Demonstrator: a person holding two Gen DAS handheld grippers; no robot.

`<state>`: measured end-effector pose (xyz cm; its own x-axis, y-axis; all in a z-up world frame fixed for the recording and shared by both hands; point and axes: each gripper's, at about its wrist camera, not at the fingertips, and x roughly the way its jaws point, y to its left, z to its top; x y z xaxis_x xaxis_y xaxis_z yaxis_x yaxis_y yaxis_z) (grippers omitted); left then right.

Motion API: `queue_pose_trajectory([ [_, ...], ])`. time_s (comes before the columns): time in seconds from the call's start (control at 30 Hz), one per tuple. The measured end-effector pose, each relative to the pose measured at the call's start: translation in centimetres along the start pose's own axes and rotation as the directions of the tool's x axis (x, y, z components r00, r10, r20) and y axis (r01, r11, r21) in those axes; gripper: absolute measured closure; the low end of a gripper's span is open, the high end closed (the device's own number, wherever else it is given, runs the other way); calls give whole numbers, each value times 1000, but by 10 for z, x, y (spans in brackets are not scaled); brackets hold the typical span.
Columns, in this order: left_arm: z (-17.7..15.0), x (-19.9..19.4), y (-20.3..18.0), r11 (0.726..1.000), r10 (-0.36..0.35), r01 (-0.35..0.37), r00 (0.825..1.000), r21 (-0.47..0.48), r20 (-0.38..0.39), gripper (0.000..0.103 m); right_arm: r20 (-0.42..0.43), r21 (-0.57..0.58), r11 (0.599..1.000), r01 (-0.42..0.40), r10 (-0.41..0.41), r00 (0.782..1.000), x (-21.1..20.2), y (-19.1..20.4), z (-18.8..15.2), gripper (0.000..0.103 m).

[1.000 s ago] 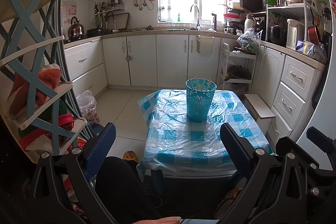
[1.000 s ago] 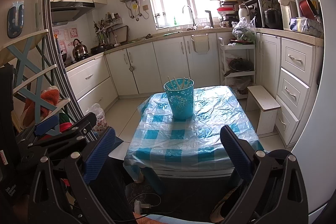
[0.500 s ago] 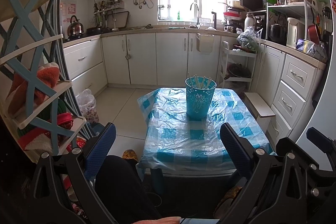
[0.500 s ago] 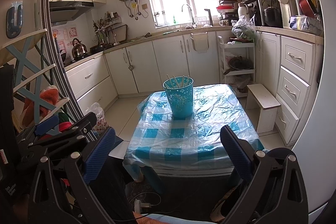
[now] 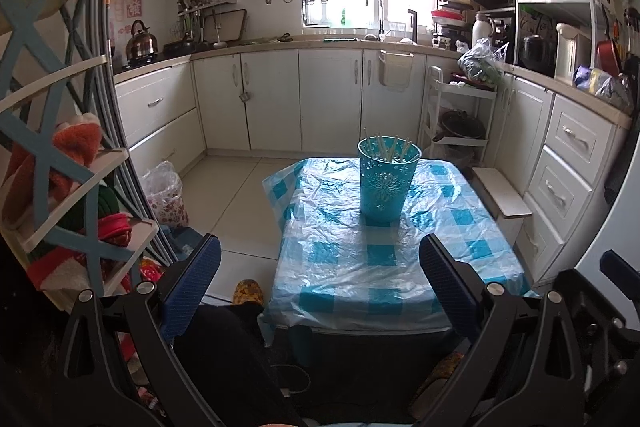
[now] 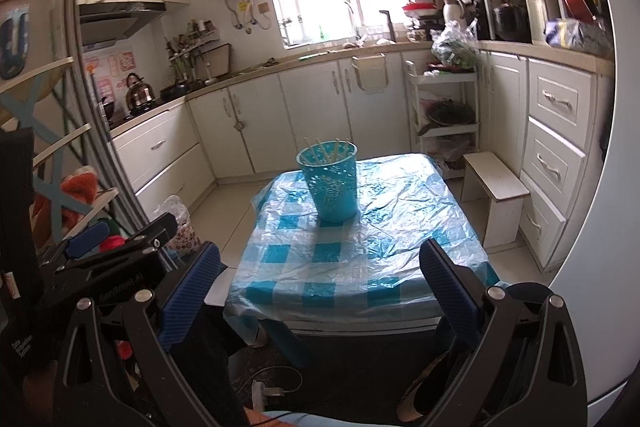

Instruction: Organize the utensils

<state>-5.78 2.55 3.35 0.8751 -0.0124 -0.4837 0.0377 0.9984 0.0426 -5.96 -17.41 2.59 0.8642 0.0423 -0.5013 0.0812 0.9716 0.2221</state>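
A teal holder stands upright on the tabletop, with pale sticks, probably chopsticks, gathered inside to keep them tidy. The left gripper and right gripper hover near the table's front edge, jaws released and empty.

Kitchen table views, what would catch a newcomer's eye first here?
The teal perforated plastic bucket holding pale chopsticks stands upright toward the far end of the blue-and-white checked plastic tablecloth. Near the camera, the left gripper and the right gripper are both open, short of the table.
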Motion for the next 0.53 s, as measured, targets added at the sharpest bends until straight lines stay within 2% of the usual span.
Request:
queue_pose_trajectory([
  [0.2, 14, 48, -6, 999, 23, -22, 999, 33, -24, 8, -70, 28, 999, 22, -20, 997, 41, -13, 8, 8],
  [0.33, 23, 87, -7, 999, -29, 27, 996, -18, -86, 7, -108, 33, 999, 43, -39, 993, 68, -23, 17, 8],
  [0.53, 27, 138, -17, 1000, -20, 19, 992, -11, -126, 7, -145, 17, 998, 64, -61, 988, 102, -37, 24, 8],
])
